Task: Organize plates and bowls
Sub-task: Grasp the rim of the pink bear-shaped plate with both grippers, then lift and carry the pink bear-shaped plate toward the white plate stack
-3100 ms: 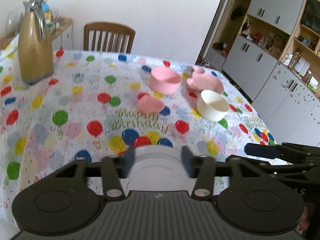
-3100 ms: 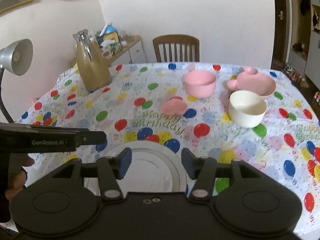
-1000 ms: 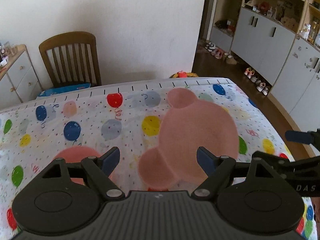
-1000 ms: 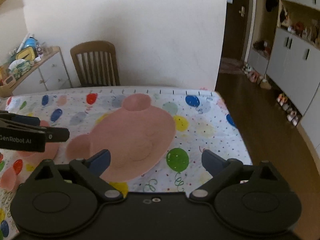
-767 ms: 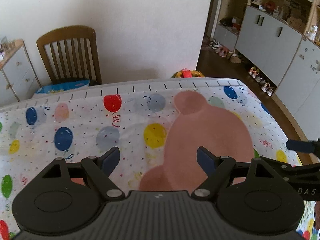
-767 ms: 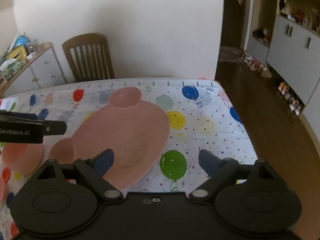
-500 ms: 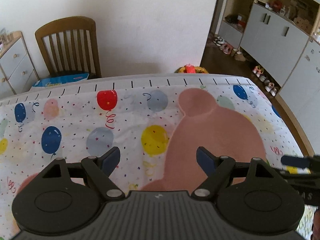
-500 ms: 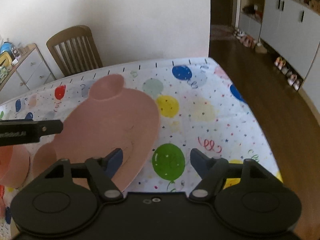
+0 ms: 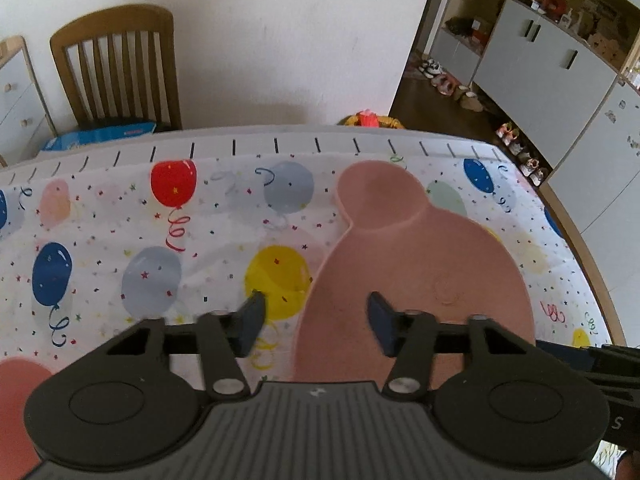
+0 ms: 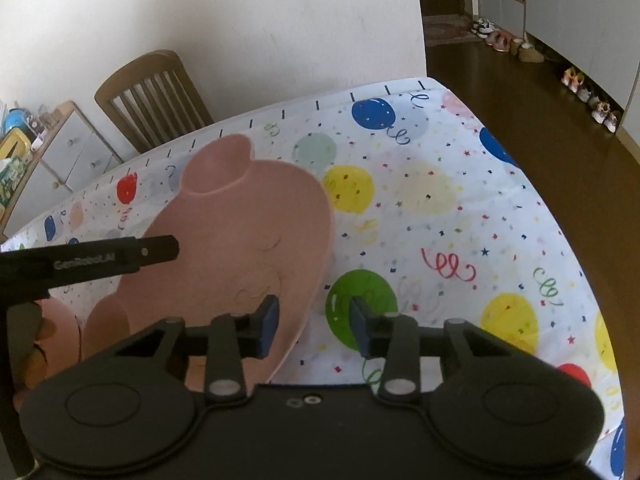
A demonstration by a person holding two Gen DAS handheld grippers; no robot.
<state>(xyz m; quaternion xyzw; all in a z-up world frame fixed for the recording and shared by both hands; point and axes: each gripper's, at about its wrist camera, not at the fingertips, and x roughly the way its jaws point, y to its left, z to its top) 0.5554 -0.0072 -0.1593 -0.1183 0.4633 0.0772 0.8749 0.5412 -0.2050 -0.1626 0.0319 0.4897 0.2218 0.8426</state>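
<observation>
A pink bear-shaped plate [image 9: 420, 272] lies flat on the balloon tablecloth near the table's far edge. My left gripper [image 9: 316, 328] straddles the plate's left rim, one finger over the plate and one over the cloth. Its jaws are closing, with a gap still showing on both sides of the rim. My right gripper [image 10: 314, 326] straddles the plate [image 10: 240, 232] at its right rim in the same way, jaws closing and pads not touching it. The left gripper's black finger [image 10: 100, 260] reaches over the plate from the left in the right wrist view.
A pink bowl [image 9: 16, 392] sits at the lower left, next to the plate. A wooden chair [image 9: 116, 68] stands behind the table's far edge [image 9: 280, 136]. Bare tablecloth [image 10: 460, 220] lies right of the plate; beyond it are wood floor and grey cabinets [image 9: 552, 72].
Both grippers have come down and forward onto the pink plate, one at each side rim. Both pairs of jaws have narrowed from wide open. The plate has not moved.
</observation>
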